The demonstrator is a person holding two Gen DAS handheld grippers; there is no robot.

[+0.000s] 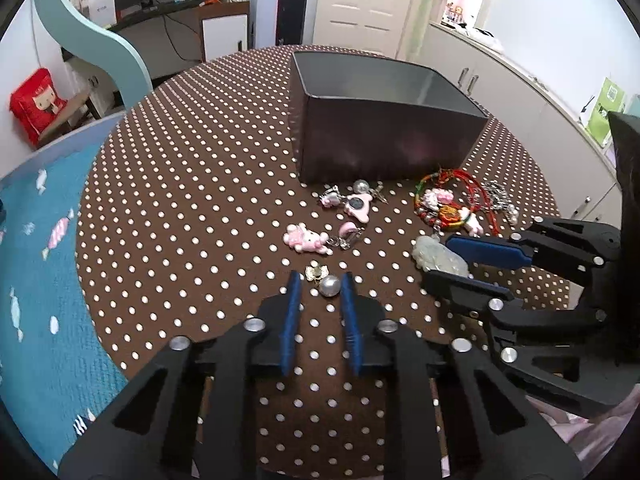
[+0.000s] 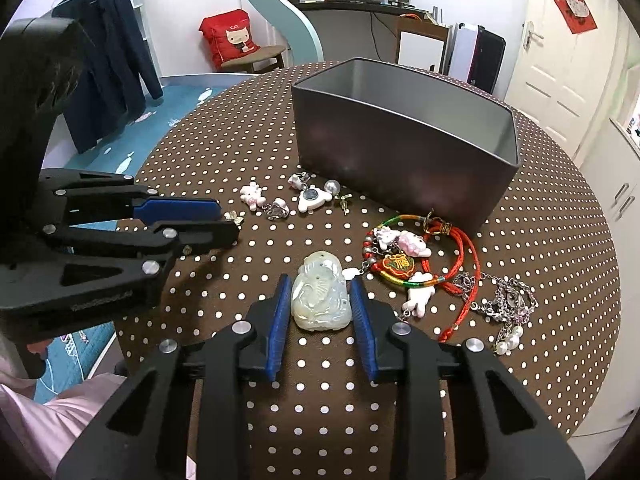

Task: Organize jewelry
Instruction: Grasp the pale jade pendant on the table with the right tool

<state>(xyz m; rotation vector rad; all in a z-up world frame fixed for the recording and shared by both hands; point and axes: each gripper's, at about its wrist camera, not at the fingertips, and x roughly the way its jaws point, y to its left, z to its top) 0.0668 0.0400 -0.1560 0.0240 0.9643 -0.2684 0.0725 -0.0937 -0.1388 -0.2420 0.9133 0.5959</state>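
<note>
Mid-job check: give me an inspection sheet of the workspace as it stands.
Surface: round brown polka-dot table.
Job's things: grey box open, inside hidden; jade pendant, pearl earring, pink charms, red cord bracelet, silver chain loose on table.
Clutter: nothing seen.
Grippers: left gripper open around pearl earring; right gripper open around jade pendant.
Cables: desk cables behind.
Surroundings: door, red cushion.

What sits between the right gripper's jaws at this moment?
The pale jade pendant lies on the dotted tablecloth between the open jaws of the right gripper, plainest in the right wrist view. Contact with either jaw cannot be confirmed.
</note>
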